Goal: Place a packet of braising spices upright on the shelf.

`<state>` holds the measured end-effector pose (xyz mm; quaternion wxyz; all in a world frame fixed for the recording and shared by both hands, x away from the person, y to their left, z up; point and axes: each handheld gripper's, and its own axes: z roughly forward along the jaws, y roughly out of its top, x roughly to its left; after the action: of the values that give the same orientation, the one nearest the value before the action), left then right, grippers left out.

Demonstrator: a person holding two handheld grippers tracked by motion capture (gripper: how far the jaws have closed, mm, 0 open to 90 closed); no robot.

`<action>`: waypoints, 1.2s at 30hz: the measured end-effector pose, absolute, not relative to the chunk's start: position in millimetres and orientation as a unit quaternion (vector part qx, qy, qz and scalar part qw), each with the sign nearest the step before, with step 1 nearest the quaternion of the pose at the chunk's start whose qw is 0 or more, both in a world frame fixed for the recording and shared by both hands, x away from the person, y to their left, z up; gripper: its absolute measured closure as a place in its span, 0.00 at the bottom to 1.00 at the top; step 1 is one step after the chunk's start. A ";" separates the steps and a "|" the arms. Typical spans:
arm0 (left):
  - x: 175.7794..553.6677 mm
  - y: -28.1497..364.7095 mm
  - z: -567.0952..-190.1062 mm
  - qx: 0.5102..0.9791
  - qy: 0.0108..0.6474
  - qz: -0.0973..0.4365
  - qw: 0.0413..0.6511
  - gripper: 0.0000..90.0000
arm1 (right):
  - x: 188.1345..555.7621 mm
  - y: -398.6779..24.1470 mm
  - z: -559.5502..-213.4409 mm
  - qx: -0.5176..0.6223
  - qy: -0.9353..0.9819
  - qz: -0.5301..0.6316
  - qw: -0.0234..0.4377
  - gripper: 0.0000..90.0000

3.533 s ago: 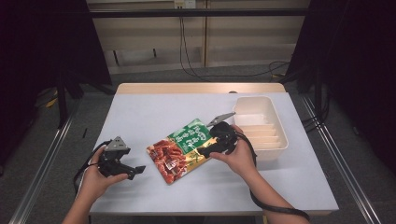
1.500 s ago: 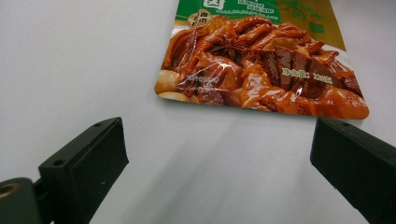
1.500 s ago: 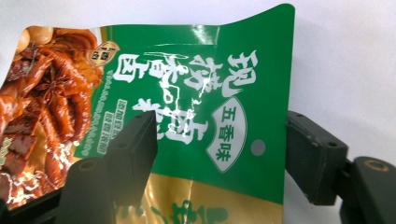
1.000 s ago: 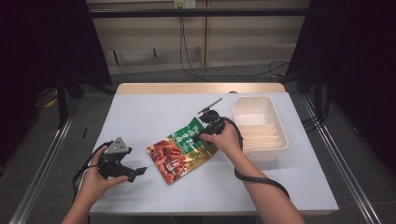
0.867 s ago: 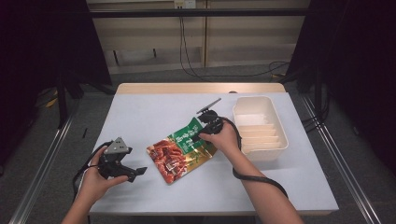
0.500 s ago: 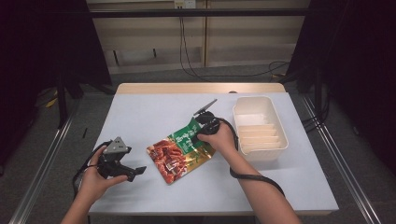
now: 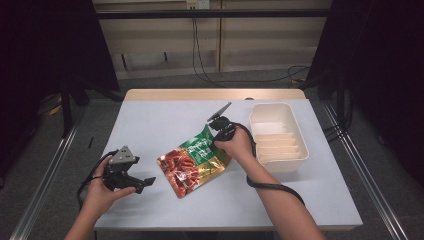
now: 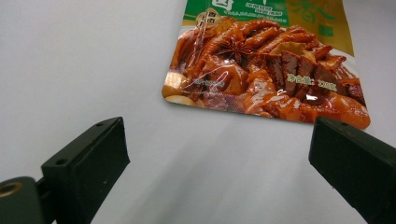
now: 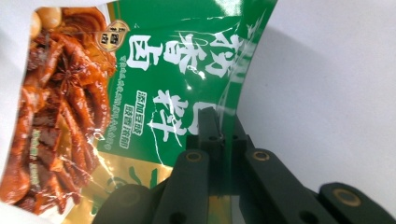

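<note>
Sitting nearest, at the left front of the white counter (image 7: 150, 120): left tongs (image 7: 145, 183), gaping wide with nothing between the jaws, pointing toward the snack bag (image 7: 192, 161) but staying apart from it. Lying just past them, in the middle of the counter: that snack bag, red and green, with its far green edge lifting up. Having just been closing, now pinching that green edge tight: right tongs (image 9: 223, 135). Resting beside the right hand (image 7: 235, 146), farther right: a white tray (image 7: 300, 145).
</note>
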<state>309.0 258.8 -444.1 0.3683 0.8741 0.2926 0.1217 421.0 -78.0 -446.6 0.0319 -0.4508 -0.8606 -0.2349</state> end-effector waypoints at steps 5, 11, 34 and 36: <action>308.5 259.0 -444.0 0.872 0.296 0.122 0.372 0.05 | 421.4 -78.3 -430.4 -0.455 -0.857 -0.240 0.043 1.00; 308.0 258.5 -444.3 0.872 0.297 0.120 0.371 0.05 | 421.5 -73.5 -411.2 -0.463 -0.855 -0.227 0.052 1.00; 307.5 258.5 -444.6 0.864 0.305 0.111 0.386 0.05 | 425.6 -65.6 -331.5 -0.445 -0.868 -0.212 0.057 1.00; 307.3 258.5 -444.9 0.862 0.306 0.110 0.390 0.05 | 425.6 -64.3 -324.3 -0.440 -0.872 -0.207 0.052 1.00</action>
<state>307.3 258.5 -444.9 0.3897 0.8616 0.3061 0.1103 425.6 -64.3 -324.3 0.0524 -0.4398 -0.8722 -0.2075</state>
